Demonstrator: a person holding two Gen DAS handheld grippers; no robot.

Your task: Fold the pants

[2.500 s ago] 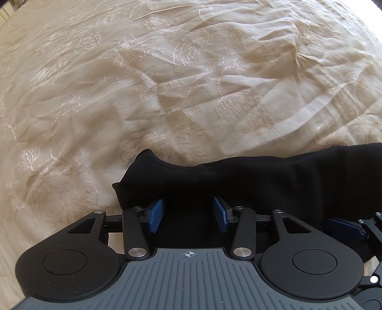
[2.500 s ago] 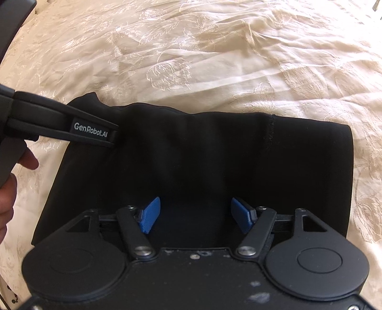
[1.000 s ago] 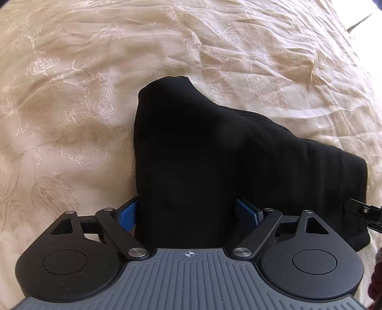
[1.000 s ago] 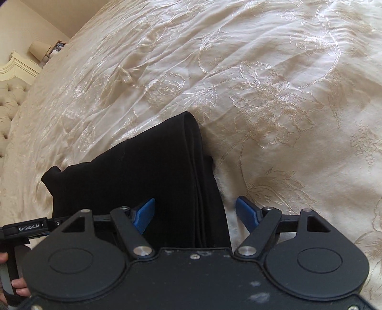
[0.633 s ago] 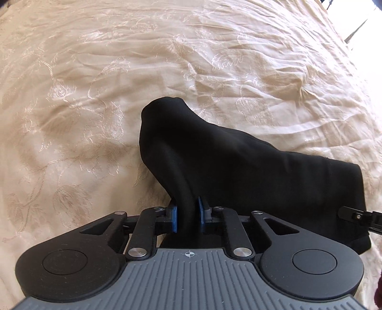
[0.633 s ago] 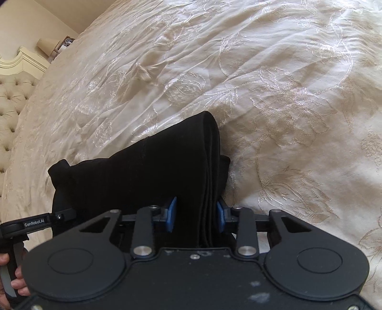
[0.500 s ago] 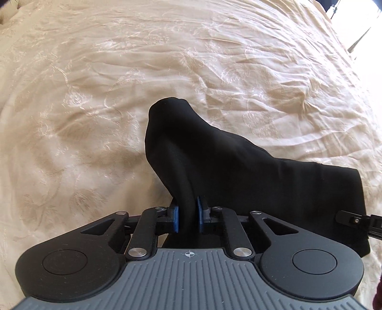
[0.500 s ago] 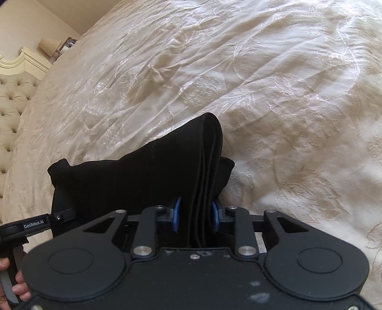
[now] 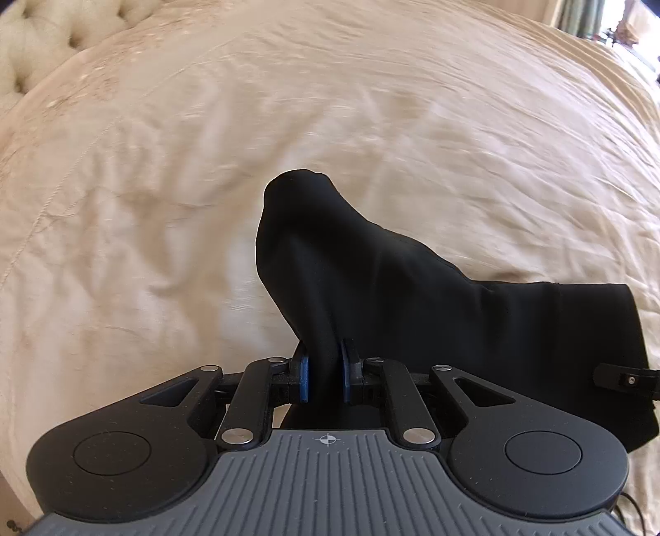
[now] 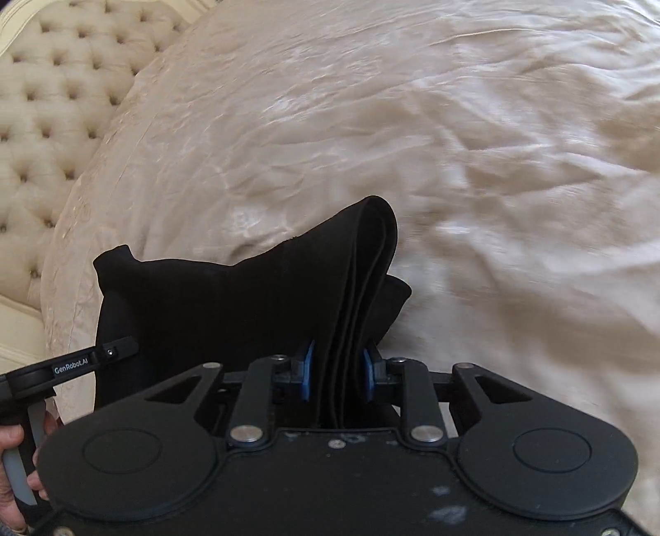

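The black pants [image 9: 412, 297] are folded into a thick bundle and hang lifted above the cream bedspread. My left gripper [image 9: 324, 377] is shut on the bundle's left end, blue pads pressed into the cloth. My right gripper [image 10: 337, 375] is shut on the right end of the pants [image 10: 247, 305], where several stacked layers show between the pads. The tip of the right gripper shows at the right edge of the left wrist view [image 9: 627, 379]. The left gripper and the hand holding it show at the lower left of the right wrist view [image 10: 78, 365].
The cream embroidered bedspread [image 9: 165, 185] fills the ground below, blurred by motion. A tufted cream headboard [image 10: 53, 95] stands at the far left; it also shows in the left wrist view [image 9: 49, 45]. A window area shows at the top right [image 9: 610, 24].
Both grippers went from open over the flat pants to shut on its two ends. They have lifted the bundle off the bed and carried it toward the headboard.
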